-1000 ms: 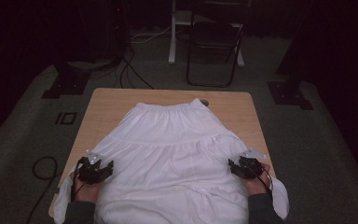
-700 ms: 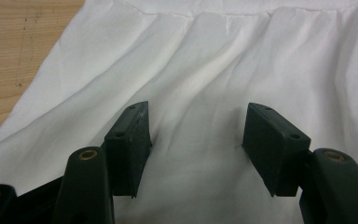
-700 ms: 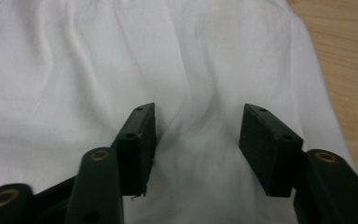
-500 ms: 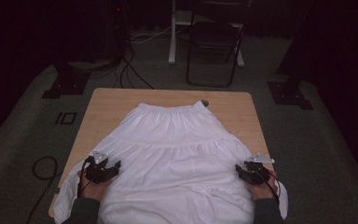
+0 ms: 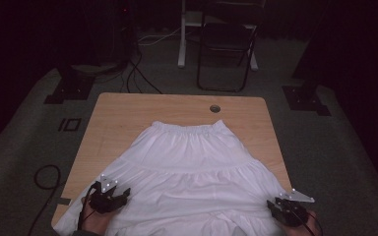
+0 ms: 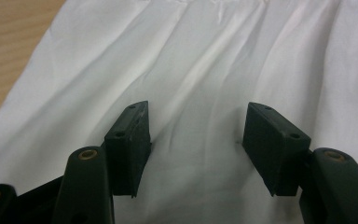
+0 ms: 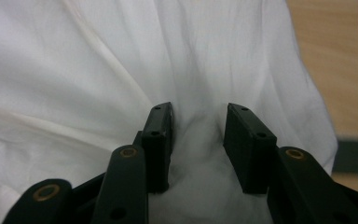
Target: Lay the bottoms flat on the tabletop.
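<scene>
A white tiered skirt (image 5: 197, 167) lies flat on the wooden table (image 5: 128, 118), waistband away from me and hem over the near edge. My left gripper (image 5: 123, 194) rests on the skirt's left side near the hem; its jaws (image 6: 198, 109) stand wide open over smooth cloth (image 6: 200, 60). My right gripper (image 5: 271, 205) sits at the skirt's right edge by the hem. Its jaws (image 7: 199, 108) have just been closing, and a soft hump of white cloth (image 7: 198, 140) rises between them; they still stand apart.
A round cable hole (image 5: 215, 108) sits in the table beyond the waistband. A black folding chair (image 5: 226, 49) and a white post (image 5: 182, 34) stand behind the table. Cables (image 5: 47, 177) lie on the floor at the left. Bare wood (image 7: 326, 56) shows right of the skirt.
Both grippers have moved toward the near edge of the table, the right one also outward. The skirt has slid nearer with them. The right jaws have narrowed.
</scene>
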Motion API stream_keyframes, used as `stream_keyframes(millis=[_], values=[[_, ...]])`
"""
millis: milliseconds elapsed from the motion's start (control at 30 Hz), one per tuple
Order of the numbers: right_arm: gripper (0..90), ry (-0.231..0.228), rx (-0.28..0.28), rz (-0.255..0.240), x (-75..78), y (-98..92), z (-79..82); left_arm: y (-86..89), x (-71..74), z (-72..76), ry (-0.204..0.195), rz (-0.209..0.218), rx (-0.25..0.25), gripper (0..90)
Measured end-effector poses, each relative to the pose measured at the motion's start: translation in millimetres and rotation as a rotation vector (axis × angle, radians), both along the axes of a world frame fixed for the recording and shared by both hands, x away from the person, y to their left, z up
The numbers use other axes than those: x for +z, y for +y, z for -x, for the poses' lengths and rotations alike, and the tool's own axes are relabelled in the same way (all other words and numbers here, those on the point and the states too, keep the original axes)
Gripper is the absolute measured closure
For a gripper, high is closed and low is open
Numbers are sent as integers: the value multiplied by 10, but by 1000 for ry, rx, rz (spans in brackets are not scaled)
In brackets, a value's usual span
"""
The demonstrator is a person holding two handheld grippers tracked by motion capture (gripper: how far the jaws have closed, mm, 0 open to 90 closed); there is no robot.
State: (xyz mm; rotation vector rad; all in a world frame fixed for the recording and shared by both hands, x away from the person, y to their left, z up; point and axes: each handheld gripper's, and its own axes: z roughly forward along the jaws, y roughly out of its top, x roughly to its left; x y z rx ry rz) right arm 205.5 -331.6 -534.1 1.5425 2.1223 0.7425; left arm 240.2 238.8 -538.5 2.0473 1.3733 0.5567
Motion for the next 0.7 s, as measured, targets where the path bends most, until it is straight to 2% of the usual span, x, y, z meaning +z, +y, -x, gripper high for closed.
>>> stream_keyframes(millis=[100,167,233,333,367,400,433,467,500,533,600,700], values=[[610,32,4,8,27,-15,50,-18,22,42,19,-10,-13,430],[550,26,14,9,34,8,9,-29,30,17,6,-23,-5,446],[490,-30,30,-1,55,73,-62,-49,51,-37,-19,-23,-6,444],[452,-113,70,4,132,232,-229,-103,59,-178,-42,-37,-18,426],[442,-135,82,3,157,288,-304,-122,55,-233,-51,-44,-19,426],[442,-135,82,3,157,288,-304,-122,55,-233,-51,-44,-19,426],[437,-151,94,-2,176,345,-386,-148,47,-318,-61,-46,-22,426],[426,-185,115,-2,203,505,-614,-170,38,-385,-66,-47,-20,423],[420,-194,129,-3,196,561,-696,-187,26,-436,-70,-47,-20,420],[420,-194,129,-3,196,561,-696,-204,14,-483,-69,-50,-20,420],[414,-185,146,-1,145,658,-859,-245,-28,-557,-81,-51,-28,399],[410,-134,143,17,7,750,-1049,-244,-60,-634,-85,-5,-21,396]])
